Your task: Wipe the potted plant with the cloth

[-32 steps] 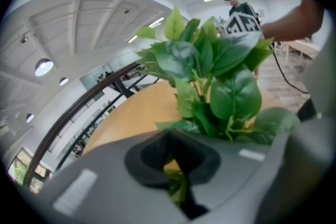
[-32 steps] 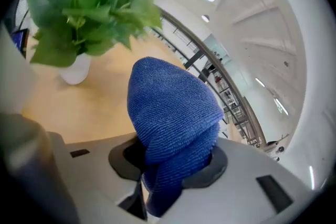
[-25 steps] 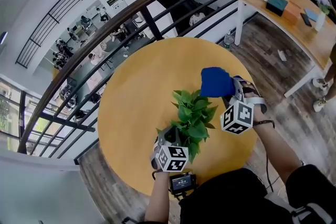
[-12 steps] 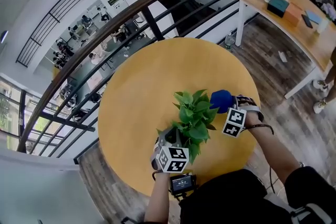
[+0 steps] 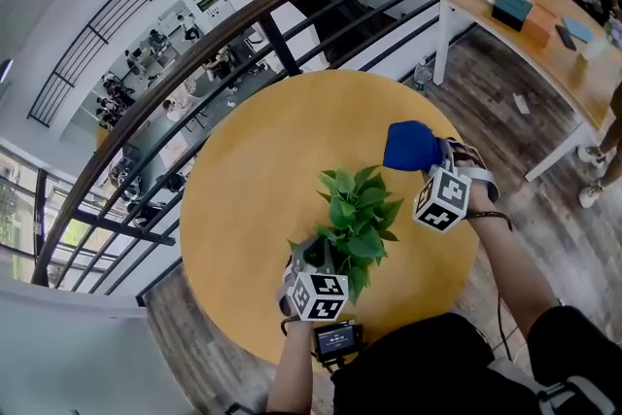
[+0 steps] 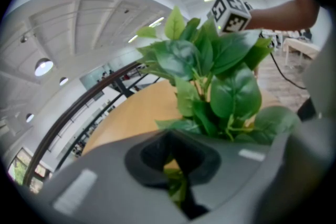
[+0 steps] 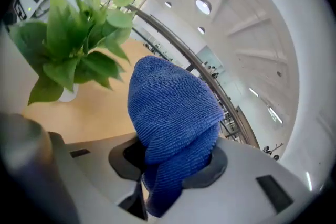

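left tool (image 6: 177,186) pinched shut on a potted plant (image 5: 358,219) leaf, plant mid bench (image 5: 262,160); right tool (image 7: 152,186) clamps the cloth (image 7: 173,113) nearby. Wipe hard and you'll likely tear that leaf or tip the pot.

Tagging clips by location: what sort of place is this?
Probably an upper-floor gallery in a large office or lab building: a round table beside a railing, overlooking an atrium with people on the floor below.
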Available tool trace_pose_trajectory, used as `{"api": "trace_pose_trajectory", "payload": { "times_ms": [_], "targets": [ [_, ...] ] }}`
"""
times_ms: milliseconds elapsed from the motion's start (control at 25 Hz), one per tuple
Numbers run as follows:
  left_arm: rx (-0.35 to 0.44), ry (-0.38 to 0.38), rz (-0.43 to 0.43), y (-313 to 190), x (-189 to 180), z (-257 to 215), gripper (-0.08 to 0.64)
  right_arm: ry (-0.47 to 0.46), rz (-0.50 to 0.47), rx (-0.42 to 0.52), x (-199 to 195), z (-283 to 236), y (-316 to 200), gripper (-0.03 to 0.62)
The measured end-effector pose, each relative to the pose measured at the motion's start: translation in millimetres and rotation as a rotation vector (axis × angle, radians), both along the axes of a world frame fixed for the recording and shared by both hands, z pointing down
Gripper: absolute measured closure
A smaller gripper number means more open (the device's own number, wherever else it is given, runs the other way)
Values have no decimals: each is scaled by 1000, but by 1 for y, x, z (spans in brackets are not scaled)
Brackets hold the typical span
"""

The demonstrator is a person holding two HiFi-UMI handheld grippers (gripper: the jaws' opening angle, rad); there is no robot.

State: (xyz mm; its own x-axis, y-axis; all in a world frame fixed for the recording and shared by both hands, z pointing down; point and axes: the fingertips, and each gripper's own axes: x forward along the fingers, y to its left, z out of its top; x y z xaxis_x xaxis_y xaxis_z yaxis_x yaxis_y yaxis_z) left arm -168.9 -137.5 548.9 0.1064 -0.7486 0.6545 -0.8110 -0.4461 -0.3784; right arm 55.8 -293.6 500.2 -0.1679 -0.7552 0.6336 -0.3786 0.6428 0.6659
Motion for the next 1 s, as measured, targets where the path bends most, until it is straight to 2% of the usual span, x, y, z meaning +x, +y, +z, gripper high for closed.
{"api": "trace_pose_trajectory", "payload": {
  "times_ms": [160,240,360,520,760,880,1000],
  "targets": [
    [-2,-1,-2,-1,0,0,558,-67,-76,101,-40,-44,-3,442],
    [-2,-2,-5,-1,-1,0,558,-38,-130,106,-59,-39,1,442],
    [-4,-2,-10,0,-2,1,558,52,-177,67,-71,-5,7,442],
    [-5,3,-6,2,-4,1,558,80,-133,-55,-56,45,21,442],
    [-6,-2,-9,1,-3,2,558,138,-56,-213,-12,109,39,442],
    [-6,-1,-5,1,-2,2,558,132,-27,-225,2,113,41,442],
    [-4,-5,-3,0,-2,3,558,76,4,-154,7,84,22,442]
  ]
}}
